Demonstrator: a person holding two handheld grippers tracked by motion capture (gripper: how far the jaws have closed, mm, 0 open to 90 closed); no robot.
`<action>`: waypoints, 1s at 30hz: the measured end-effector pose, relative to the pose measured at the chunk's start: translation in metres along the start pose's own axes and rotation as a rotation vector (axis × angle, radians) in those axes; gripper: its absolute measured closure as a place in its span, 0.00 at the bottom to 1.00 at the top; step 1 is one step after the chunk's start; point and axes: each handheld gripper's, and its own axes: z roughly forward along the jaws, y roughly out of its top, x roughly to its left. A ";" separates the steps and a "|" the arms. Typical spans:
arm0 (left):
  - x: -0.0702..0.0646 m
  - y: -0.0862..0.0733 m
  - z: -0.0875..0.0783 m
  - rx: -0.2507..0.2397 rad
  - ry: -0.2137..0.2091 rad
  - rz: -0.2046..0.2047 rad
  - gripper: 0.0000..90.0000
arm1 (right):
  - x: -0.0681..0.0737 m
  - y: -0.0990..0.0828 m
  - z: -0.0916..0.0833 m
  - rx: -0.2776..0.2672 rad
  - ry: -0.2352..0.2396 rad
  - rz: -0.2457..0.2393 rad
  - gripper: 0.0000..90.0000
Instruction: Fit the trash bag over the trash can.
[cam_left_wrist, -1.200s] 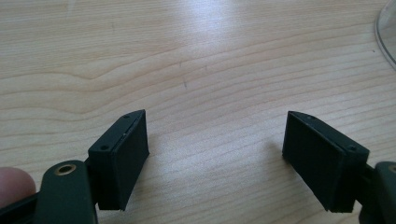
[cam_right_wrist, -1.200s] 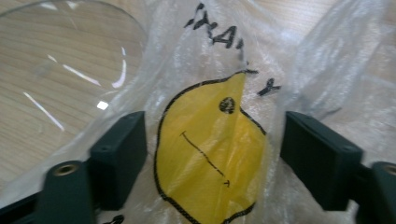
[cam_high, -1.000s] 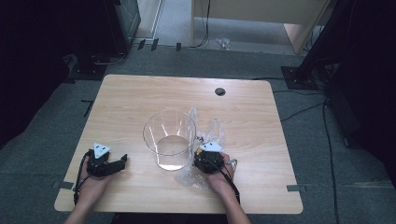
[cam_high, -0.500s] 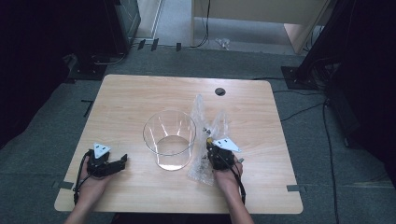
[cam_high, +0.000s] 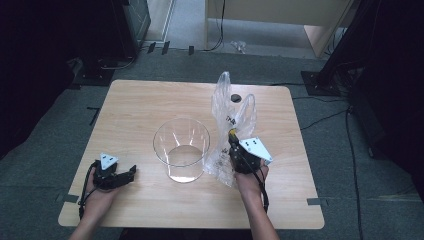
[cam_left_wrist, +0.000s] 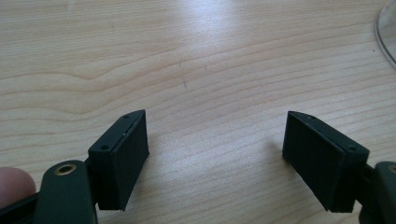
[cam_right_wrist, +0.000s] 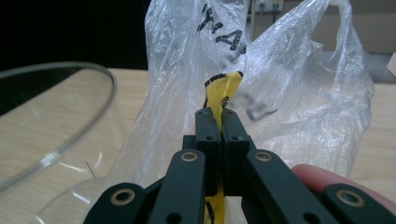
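Light wooden table (cam_high: 150, 115), grey carpet floor (cam_high: 350, 165), perhaps a pale cabinet (cam_high: 280, 15) behind

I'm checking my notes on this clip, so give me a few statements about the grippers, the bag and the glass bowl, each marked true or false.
1. The right gripper is clamped on the crinkled clear plastic bag with black print. True.
2. The left gripper holds the bag as well. False: its jaws stand open over bare wood of the light wooden table.
3. The round clear glass bowl lies tipped on its side. False: it stands upright.
4. The bag rises taller than the bowl in the high view. True.
5. The bag is inside the bowl. False: it is beside it, on the right gripper's side.
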 end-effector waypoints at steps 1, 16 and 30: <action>0.000 0.000 0.000 0.000 0.000 0.000 0.24 | 0.001 0.004 -0.001 -0.012 0.002 -0.002 0.99; 0.001 0.000 0.000 -0.003 -0.003 -0.004 0.24 | 0.019 0.060 -0.014 -0.136 0.009 -0.034 0.98; 0.003 0.000 -0.001 -0.007 -0.015 -0.016 0.24 | 0.047 0.091 -0.011 -0.189 0.056 -0.050 0.98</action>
